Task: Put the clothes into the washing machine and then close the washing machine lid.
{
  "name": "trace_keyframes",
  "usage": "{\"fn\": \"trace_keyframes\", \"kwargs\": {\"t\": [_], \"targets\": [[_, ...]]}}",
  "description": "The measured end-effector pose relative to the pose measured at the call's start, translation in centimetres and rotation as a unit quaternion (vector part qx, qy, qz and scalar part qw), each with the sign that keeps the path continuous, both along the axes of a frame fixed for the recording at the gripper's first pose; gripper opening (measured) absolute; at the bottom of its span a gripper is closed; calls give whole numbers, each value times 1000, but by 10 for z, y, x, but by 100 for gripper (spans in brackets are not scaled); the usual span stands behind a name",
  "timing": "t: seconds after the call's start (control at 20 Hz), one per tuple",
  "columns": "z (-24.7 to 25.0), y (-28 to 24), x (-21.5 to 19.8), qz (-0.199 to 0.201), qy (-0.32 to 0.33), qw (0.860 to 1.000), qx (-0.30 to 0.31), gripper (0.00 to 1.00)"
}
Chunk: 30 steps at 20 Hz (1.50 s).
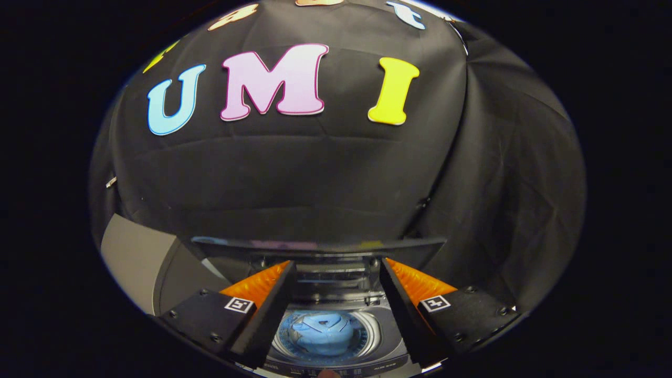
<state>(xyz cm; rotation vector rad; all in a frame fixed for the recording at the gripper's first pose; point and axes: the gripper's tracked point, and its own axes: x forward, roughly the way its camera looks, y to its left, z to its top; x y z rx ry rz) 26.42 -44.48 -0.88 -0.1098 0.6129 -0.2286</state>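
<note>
There's the light blue garment [321,333], bundled down in the drum of the washing machine [386,328], seen between the two fingers and below them. So the clothes look to be in, and the lid is what's left, by my reading. The lid [320,248] stands raised just beyond the fingertips, its dark edge running across above the tub opening. The gripper [336,270] hovers over the machine with its jaws spread wide, holding nothing. To do this well: come up behind the lid's top edge, push it forward and down with one finger, and follow it gently so it doesn't slam. Black cloth wall [294,178] behind everything.
</note>
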Motion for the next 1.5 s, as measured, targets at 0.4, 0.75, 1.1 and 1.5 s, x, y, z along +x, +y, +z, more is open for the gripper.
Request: {"fn": "trace_keyframes", "kwargs": {"t": [0.4,0.75,1.1,1.5], "targets": [[0,2,59,-5,4,1000,17,99],[-41,-1,66,-17,34,998,43,98],[-43,-1,56,-9,29,999,21,100],[-40,0,33,-11,18,1000,19,100]]}}
